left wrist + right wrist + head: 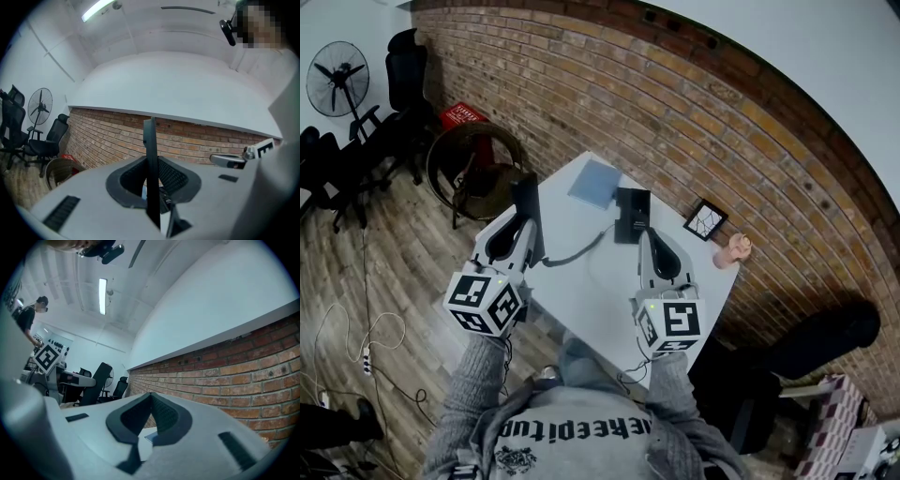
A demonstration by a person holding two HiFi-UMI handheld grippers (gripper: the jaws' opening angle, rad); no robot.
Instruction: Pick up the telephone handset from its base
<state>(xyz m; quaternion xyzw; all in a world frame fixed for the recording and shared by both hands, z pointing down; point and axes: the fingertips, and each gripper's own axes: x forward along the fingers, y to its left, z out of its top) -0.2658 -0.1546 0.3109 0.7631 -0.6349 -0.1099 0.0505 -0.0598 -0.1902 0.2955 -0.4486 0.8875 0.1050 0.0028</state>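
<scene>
The black telephone handset [525,199] is clamped in my left gripper [529,240] above the left edge of the white table [591,300]. A dark cord [577,250] runs from it to the black base [632,214] at the table's far side. In the left gripper view the handset [150,140] shows edge-on as a thin upright slab between the pads of that gripper [151,161]. My right gripper [644,236] hovers just short of the base, its tips meeting with nothing held. The right gripper view shows this gripper [150,395] with its jaws touching.
A blue notebook [594,183] lies at the table's far corner. A small framed picture [705,220] and a pink figurine [733,250] stand by the brick wall [694,122]. Office chairs [394,122], a fan [337,80] and a round basket [478,169] are at the left.
</scene>
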